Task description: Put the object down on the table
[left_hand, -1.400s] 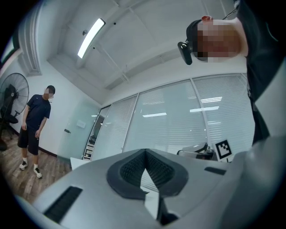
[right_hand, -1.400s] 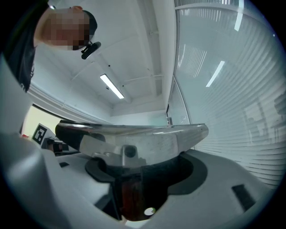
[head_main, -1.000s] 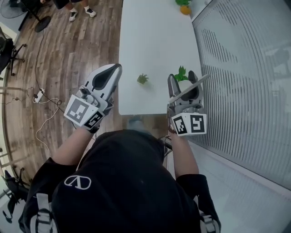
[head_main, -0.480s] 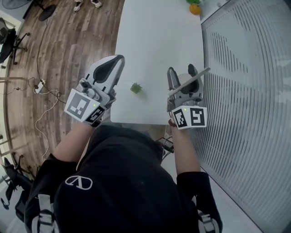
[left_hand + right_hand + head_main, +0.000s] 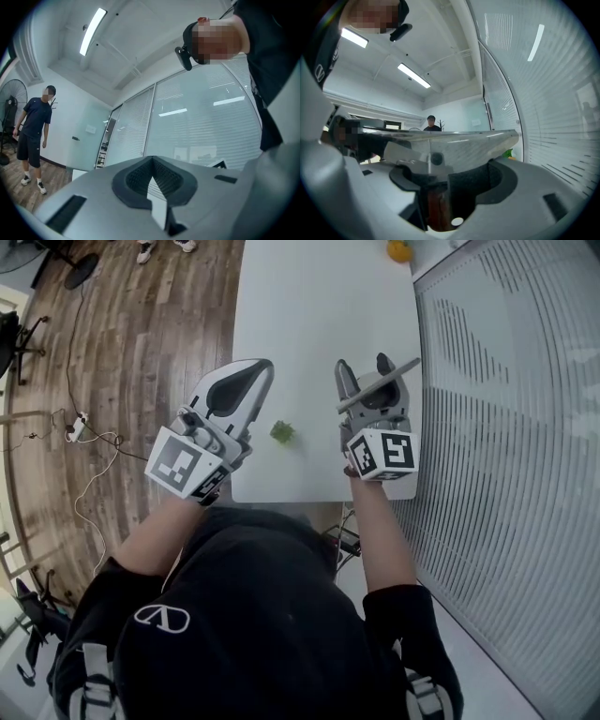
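Observation:
My right gripper hangs over the near right part of the white table. It is shut on a knife whose grey blade lies crosswise over the jaws. In the right gripper view the brown handle sits between the dark pads and the shiny blade spans the view. My left gripper is over the table's near left edge, shut with nothing in it; its pads meet in the left gripper view. Both grippers point upward.
A small green object lies on the table between the grippers. An orange and green thing sits at the far end. A glass wall with blinds runs along the right. Wooden floor with cables lies left. A person stands off to the side.
Both grippers have moved forward over the table's near end, the left one drawing closer to the small green object. The knife stays in the right gripper.

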`<action>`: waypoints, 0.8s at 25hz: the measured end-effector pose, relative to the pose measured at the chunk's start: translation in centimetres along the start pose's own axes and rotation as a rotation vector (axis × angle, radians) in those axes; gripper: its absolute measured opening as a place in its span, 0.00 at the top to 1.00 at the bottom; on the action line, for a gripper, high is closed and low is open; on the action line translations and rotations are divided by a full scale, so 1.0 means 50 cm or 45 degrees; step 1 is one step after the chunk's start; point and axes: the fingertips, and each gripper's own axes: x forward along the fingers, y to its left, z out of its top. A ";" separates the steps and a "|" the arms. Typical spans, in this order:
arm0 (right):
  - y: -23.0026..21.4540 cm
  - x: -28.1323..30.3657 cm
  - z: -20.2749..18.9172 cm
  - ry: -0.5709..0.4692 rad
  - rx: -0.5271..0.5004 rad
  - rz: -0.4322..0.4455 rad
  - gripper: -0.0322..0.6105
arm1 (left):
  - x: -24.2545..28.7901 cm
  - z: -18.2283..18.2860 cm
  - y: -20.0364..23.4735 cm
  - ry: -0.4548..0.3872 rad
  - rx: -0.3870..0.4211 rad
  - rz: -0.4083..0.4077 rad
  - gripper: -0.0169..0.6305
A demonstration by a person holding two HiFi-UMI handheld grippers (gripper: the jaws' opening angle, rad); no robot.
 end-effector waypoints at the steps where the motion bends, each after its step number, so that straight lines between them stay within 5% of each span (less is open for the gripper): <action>1: -0.008 0.024 -0.032 0.037 0.007 -0.008 0.46 | -0.001 -0.003 0.000 0.003 -0.007 -0.007 0.97; 8: -0.056 0.155 -0.276 0.414 0.115 -0.098 0.46 | -0.040 -0.022 -0.007 0.072 -0.031 -0.071 0.97; 16: -0.102 0.207 -0.499 0.843 0.020 -0.143 0.46 | -0.055 0.004 0.019 -0.026 -0.054 -0.034 0.97; 20: -0.123 0.199 -0.560 0.979 -0.009 -0.149 0.46 | -0.067 -0.025 0.023 0.040 -0.054 -0.026 0.97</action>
